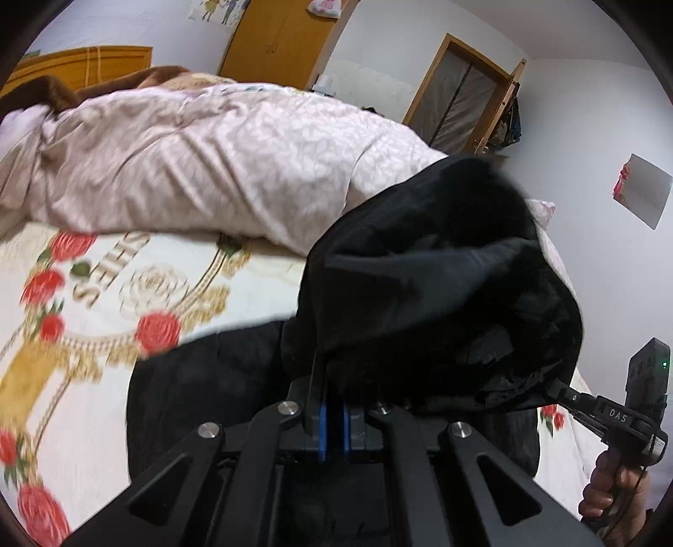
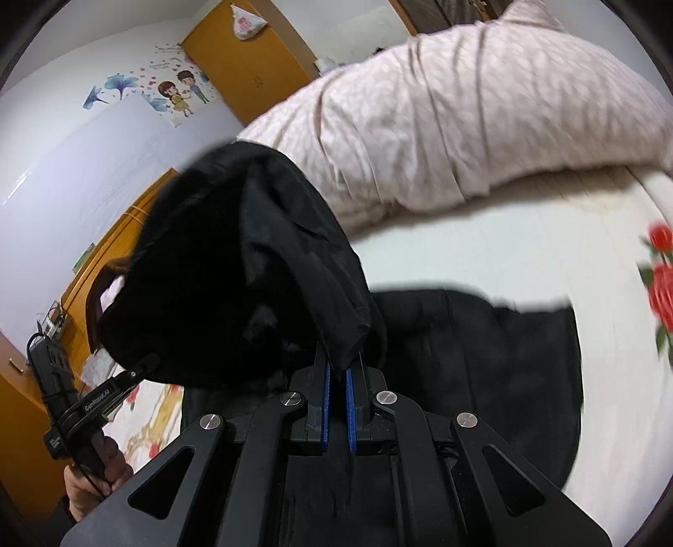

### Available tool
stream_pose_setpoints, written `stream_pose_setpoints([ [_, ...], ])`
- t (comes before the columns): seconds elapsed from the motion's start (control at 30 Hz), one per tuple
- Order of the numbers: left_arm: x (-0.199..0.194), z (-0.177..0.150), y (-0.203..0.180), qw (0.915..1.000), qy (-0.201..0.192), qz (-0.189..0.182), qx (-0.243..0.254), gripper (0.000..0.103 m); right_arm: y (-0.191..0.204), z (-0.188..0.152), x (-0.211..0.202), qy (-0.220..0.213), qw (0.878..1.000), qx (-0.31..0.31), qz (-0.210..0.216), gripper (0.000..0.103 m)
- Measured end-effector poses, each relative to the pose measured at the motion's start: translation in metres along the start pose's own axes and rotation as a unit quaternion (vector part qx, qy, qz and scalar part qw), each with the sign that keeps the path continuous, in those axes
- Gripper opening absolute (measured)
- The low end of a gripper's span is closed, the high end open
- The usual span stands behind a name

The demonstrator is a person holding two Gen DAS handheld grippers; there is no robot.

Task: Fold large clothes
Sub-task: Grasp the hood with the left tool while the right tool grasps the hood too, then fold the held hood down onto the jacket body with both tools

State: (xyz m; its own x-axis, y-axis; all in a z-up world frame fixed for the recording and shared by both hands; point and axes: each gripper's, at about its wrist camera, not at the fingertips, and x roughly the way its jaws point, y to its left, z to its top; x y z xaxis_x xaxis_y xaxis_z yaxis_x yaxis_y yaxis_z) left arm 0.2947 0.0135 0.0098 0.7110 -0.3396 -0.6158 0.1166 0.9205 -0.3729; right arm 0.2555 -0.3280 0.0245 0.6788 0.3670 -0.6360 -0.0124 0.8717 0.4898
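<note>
A large black garment is lifted off the bed; part of it still lies on the sheet. My left gripper is shut on one edge of the raised part, its blue pads pinching the cloth. My right gripper is shut on another edge of the black garment; the rest lies flat on the bed. Each gripper shows in the other's view: the right one at the cloth's right edge, the left one at its left edge.
The bed has a white sheet printed with red roses. A pink quilt is heaped along the far side and also shows in the right wrist view. A wooden headboard, a wardrobe and a window stand behind.
</note>
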Motion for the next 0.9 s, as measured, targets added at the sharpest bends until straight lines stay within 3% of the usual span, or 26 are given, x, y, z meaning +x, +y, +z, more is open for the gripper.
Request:
stream_pose_setpoints([
  [0.27,-0.009,-0.065,0.026,0.9976,0.055,0.038,-0.019,0.009,-0.018,-0.058,0.001,0.050,0.998,0.023,-0.025,0.006],
  [0.47,-0.015,-0.091,0.038,0.9937,0.087,0.063,-0.032,0.020,-0.031,-0.074,-0.004,0.077,0.994,0.042,-0.058,0.008],
  [0.53,-0.022,-0.098,0.044,0.9927,0.094,0.062,-0.042,0.021,-0.035,-0.077,-0.012,0.074,0.994,0.044,-0.067,0.015],
  [0.57,-0.028,-0.101,0.046,0.9924,0.095,0.062,-0.046,0.022,-0.036,-0.079,-0.020,0.071,0.994,0.043,-0.069,0.021],
  [0.73,-0.061,-0.105,0.044,0.9946,0.074,0.063,-0.037,0.031,-0.025,-0.080,-0.050,0.048,0.995,0.020,-0.085,0.022],
  [0.83,-0.067,-0.084,0.029,0.9974,0.051,0.045,-0.026,0.036,-0.003,-0.068,-0.043,0.036,0.997,-0.010,-0.072,0.022],
  [0.9,-0.062,-0.065,0.016,0.9987,0.034,0.035,-0.010,0.045,0.013,-0.057,-0.026,0.039,0.997,-0.025,-0.059,0.023],
])
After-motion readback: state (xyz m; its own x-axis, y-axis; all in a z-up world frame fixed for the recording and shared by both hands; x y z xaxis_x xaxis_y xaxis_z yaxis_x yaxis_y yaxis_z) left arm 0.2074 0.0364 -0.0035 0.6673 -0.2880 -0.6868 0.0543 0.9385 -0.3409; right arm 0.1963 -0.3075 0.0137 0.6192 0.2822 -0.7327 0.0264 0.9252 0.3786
